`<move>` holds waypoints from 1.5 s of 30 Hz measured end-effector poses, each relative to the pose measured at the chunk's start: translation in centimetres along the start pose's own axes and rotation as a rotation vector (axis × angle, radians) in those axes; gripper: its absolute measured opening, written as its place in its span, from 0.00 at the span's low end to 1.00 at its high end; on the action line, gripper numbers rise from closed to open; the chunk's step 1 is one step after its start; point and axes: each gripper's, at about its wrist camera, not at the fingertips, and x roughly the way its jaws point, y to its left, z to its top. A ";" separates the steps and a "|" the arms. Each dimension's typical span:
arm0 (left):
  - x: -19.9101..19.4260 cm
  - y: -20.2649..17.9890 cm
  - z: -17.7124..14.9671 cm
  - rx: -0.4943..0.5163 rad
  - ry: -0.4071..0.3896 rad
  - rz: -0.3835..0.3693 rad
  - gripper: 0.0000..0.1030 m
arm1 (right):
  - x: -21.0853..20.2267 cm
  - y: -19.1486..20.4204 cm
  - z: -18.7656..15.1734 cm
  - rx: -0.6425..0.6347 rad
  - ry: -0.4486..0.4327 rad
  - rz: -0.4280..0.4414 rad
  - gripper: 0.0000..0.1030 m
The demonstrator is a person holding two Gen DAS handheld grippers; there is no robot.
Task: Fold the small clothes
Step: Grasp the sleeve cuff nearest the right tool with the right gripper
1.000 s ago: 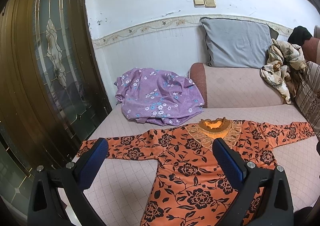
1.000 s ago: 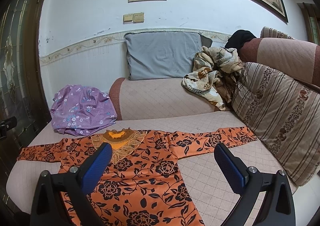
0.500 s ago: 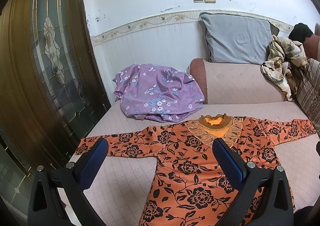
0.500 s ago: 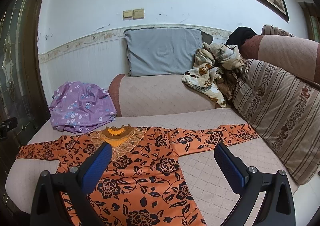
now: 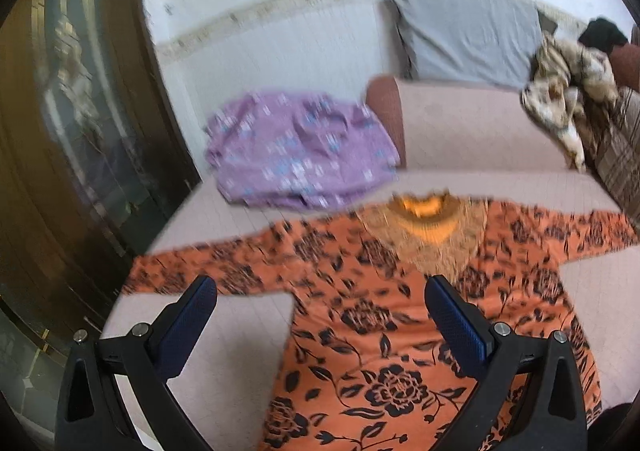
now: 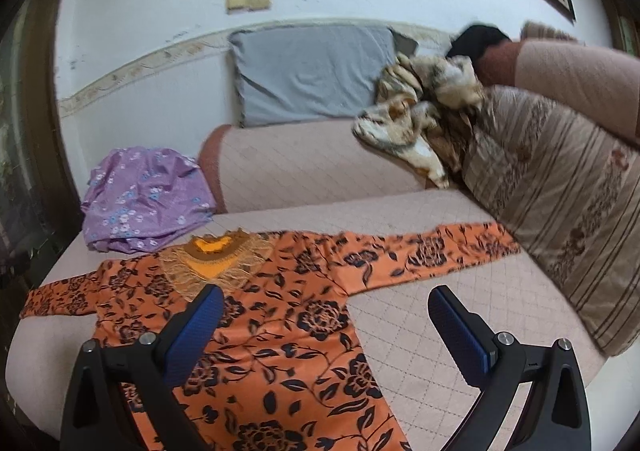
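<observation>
An orange floral top [image 5: 380, 315] lies spread flat, front up, on the quilted pink sofa seat [image 6: 440, 323], both sleeves stretched out to the sides and its fringed neckline toward the backrest. Your left gripper [image 5: 320, 299] hangs above the garment with its jaws spread wide and empty: the left blue pad [image 5: 188, 327] sits over bare cushion just below the left sleeve, the other pad over the chest, below the neckline. Your right gripper [image 6: 324, 311] is likewise wide apart and holds nothing; one pad sits over the chest near the fringe, the other over bare seat below the right sleeve. Neither gripper appears to touch the cloth, though the left view is blurred and the gap is hard to judge.

The left cuff lies close to the seat's left edge, beside a dark wooden door [image 5: 60, 155]. The right cuff ends just short of a striped cushion [image 6: 560, 219]. A crumpled purple floral cloth [image 6: 144, 199] rests behind the left shoulder, near the neckline. Bare seat lies open under both sleeves and to the right of the body; the hem runs out of frame at the bottom.
</observation>
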 end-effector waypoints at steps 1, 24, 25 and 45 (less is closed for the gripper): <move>1.9 -0.5 -0.6 0.010 0.042 -0.011 1.00 | 1.0 -0.9 -0.1 0.021 0.019 -0.007 1.00; 20.2 -5.6 -8.2 -0.011 0.365 -0.122 1.00 | 26.7 -36.1 -3.6 1.021 0.242 -0.006 0.64; 20.1 -5.6 -8.2 -0.012 0.359 -0.120 1.00 | 27.7 -37.0 -3.5 1.038 0.240 -0.023 0.62; 19.0 -4.4 -3.8 -0.002 0.256 -0.060 1.00 | 28.0 -33.8 6.5 0.745 -0.008 -0.083 0.05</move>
